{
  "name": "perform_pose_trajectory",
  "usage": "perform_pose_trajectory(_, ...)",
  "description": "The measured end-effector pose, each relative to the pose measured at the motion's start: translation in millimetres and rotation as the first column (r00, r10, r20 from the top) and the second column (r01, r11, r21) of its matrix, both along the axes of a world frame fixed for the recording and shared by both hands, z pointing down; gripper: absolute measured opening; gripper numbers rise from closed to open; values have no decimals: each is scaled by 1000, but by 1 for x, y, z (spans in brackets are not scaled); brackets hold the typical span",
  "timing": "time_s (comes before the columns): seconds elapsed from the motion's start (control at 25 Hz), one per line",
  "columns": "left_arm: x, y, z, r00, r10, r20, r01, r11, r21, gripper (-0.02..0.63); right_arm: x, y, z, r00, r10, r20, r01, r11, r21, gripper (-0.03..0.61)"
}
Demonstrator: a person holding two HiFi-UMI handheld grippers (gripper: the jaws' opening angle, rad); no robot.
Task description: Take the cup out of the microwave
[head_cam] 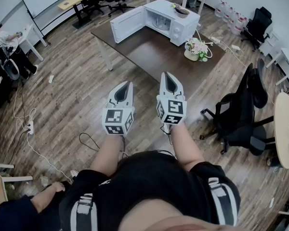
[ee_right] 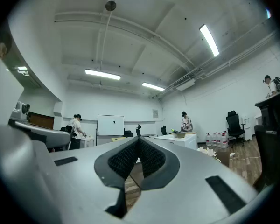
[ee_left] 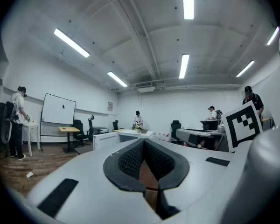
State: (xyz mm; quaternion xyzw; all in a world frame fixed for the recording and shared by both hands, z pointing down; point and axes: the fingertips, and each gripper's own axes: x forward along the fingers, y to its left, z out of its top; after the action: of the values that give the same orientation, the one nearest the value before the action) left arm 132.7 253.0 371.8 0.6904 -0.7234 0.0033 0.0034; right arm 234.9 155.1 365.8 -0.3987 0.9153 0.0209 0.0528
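The white microwave (head_cam: 176, 20) stands on the far end of a dark brown table (head_cam: 149, 52), its door (head_cam: 127, 24) swung open to the left. Inside the cavity (head_cam: 160, 20) a pale shape shows, too small to tell as the cup. Both grippers hang side by side well short of the table, above the wooden floor, pointing toward the microwave. The left gripper (head_cam: 126, 85) is shut with nothing between its tips. Beside it the right gripper (head_cam: 167, 76) is shut and empty too. The microwave (ee_left: 127, 135) is small and distant beyond the left gripper (ee_left: 143, 142), and the right gripper (ee_right: 138, 139) shows the same.
A bowl (head_cam: 181, 10) sits on top of the microwave, and a pot of flowers (head_cam: 197, 49) stands on the table's right end. A black office chair (head_cam: 241, 114) is to the right, next to a round table (head_cam: 285, 129). Cables (head_cam: 24, 129) lie on the floor at left. People stand in the background.
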Motion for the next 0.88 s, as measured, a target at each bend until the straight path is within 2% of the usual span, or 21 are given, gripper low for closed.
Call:
perform_pose_trajectory(0.28, -12, 10, -1, 1000, 5, 2, -6, 1000, 8, 2, -6, 9, -3, 999, 20, 48, -20, 1000, -3, -1)
perform_pose_trajectory(0.88, -55, 28, -1, 997, 74, 13, -74, 997, 34, 1, -47, 34, -1, 995, 83, 49, -83, 997, 3, 0)
